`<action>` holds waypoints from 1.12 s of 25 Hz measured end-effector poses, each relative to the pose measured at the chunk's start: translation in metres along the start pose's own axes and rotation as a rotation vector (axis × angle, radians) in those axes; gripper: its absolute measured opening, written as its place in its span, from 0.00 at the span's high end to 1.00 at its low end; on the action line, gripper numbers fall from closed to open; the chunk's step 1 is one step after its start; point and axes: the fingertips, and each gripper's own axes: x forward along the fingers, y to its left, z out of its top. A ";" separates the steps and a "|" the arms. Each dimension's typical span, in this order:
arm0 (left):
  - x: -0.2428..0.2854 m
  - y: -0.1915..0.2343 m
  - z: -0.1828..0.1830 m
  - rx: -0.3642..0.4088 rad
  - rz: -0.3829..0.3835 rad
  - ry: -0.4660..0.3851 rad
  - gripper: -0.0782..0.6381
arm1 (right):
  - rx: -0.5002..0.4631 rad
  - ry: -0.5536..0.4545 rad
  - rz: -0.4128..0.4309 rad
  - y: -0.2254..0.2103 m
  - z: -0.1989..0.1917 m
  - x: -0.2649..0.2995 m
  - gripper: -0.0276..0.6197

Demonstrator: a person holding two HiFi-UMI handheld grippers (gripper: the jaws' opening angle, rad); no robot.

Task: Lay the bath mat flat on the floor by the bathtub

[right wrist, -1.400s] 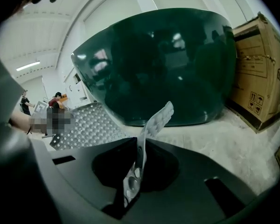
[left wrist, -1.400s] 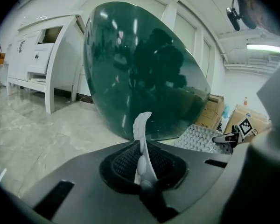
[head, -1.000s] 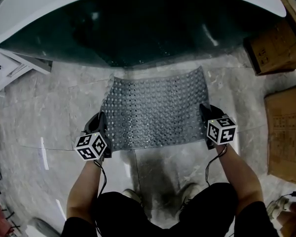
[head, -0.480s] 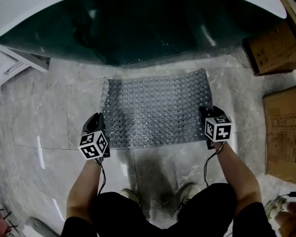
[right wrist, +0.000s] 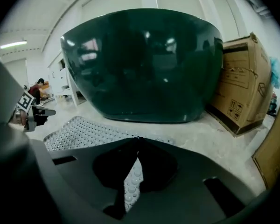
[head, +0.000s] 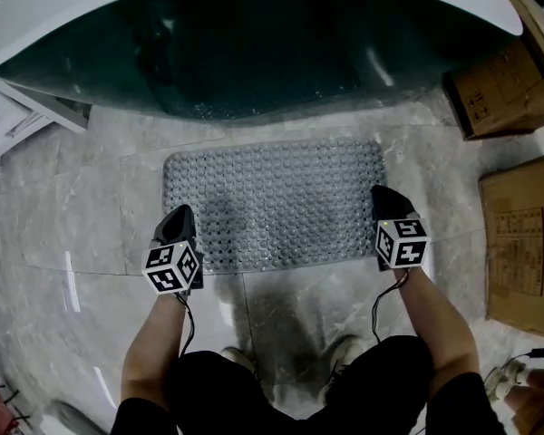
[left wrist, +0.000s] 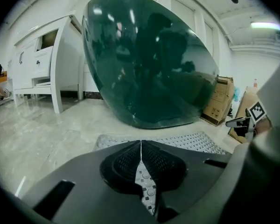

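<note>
Beside the bathtub (head: 254, 53), bath mat (head: 272, 202) flat on floor (head: 72, 216).

Marble floor (head: 72, 216) bears bath mat (head: 272, 202), bathtub (head: 254, 53), apparently 2 cardboard boxes (head: 499, 89)

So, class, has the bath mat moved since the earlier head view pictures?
Yes. The bath mat has come down flat onto the floor, its far-left corner spreading leftward below the bathtub.

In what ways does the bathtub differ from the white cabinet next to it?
The bathtub is dark green and glossy; the cabinet is white. The bathtub is rounded and sits straight on the floor; the cabinet is boxy and stands on legs. Both stand on the same pale floor.
</note>
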 end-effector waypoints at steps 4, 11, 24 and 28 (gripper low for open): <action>-0.003 -0.017 0.015 0.052 -0.059 -0.028 0.87 | -0.080 -0.041 0.060 0.024 0.019 -0.002 0.93; -0.015 -0.050 0.051 0.141 -0.130 -0.093 0.87 | -0.154 -0.106 0.123 0.046 0.044 -0.013 0.93; -0.075 -0.101 0.133 0.169 -0.224 -0.224 0.87 | -0.088 -0.246 0.182 0.066 0.123 -0.083 0.93; -0.115 -0.111 0.164 0.155 -0.234 -0.208 0.87 | -0.087 -0.233 0.190 0.082 0.150 -0.123 0.93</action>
